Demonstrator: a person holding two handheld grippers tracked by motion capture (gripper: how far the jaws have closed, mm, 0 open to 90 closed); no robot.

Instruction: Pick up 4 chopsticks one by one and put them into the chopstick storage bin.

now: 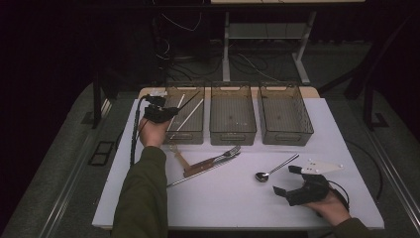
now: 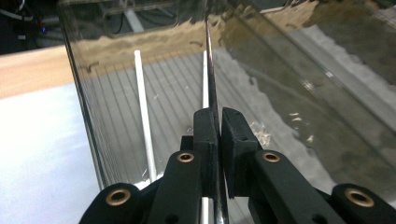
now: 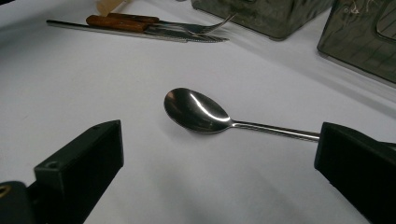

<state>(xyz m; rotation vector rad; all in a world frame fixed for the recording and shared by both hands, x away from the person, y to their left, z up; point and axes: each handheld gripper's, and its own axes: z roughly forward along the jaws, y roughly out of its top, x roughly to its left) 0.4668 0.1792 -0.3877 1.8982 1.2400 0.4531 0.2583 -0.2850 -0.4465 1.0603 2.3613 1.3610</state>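
Black left claw (image 2: pixel 218 135) pinches a dark chopstick (image 2: pixel 211 70); right claw (image 3: pixel 219 163) gapes around a spoon (image 3: pixel 198 112).

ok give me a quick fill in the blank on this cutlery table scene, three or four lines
1. The left gripper is shut on a thin dark ____ over the leftmost bin.
2. The open right gripper sits by a metal ____ on the table.
3. The number of bins in the row is ____.
4. The fork and knife have ____ handles.

Missing words: chopstick; spoon; three; wooden
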